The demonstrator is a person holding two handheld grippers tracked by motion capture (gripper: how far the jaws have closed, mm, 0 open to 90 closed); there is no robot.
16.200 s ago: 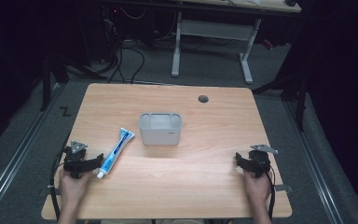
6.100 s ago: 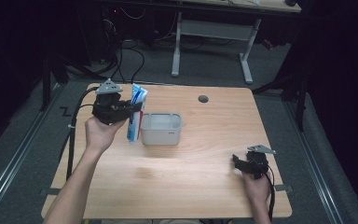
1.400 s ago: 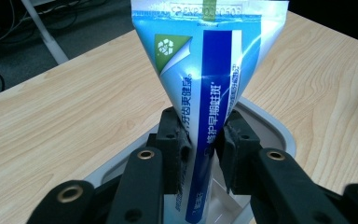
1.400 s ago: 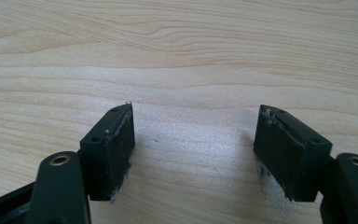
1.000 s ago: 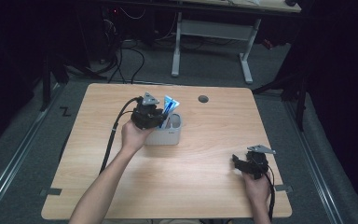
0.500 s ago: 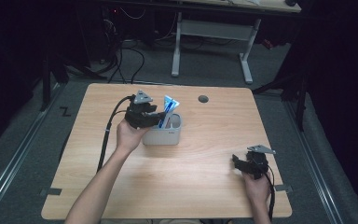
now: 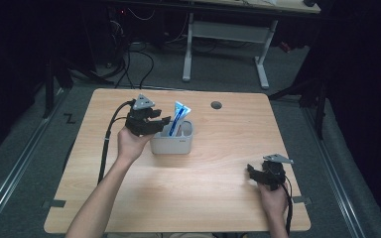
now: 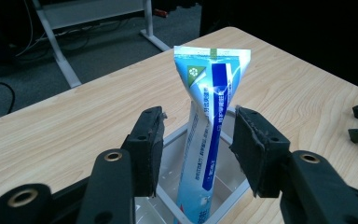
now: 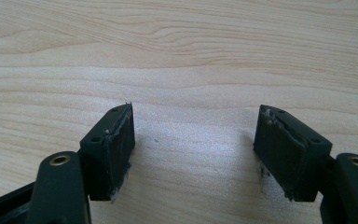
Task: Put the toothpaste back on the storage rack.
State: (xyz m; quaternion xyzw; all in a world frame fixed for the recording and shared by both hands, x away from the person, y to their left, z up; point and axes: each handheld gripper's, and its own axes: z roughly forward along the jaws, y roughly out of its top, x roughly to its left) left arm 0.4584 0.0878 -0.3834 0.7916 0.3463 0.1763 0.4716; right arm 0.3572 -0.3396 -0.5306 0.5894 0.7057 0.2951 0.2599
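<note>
A blue and white toothpaste tube stands upright in a small grey bin at the middle of the wooden table, leaning on the bin's rim. My left gripper hovers just left of the bin. In the left gripper view its jaws have just been opening; they stand apart on either side of the tube without pressing it, above the bin's rim. My right gripper rests open on the table at the front right, with bare wood between its pads.
A round cable hole lies in the table behind the bin. The left gripper's cable trails over the table's left side. A desk frame and floor cables lie beyond the far edge.
My left gripper has let go of the toothpaste tube and drawn back to the left and slightly up. The tube stays standing in the bin. The right gripper has not moved.
</note>
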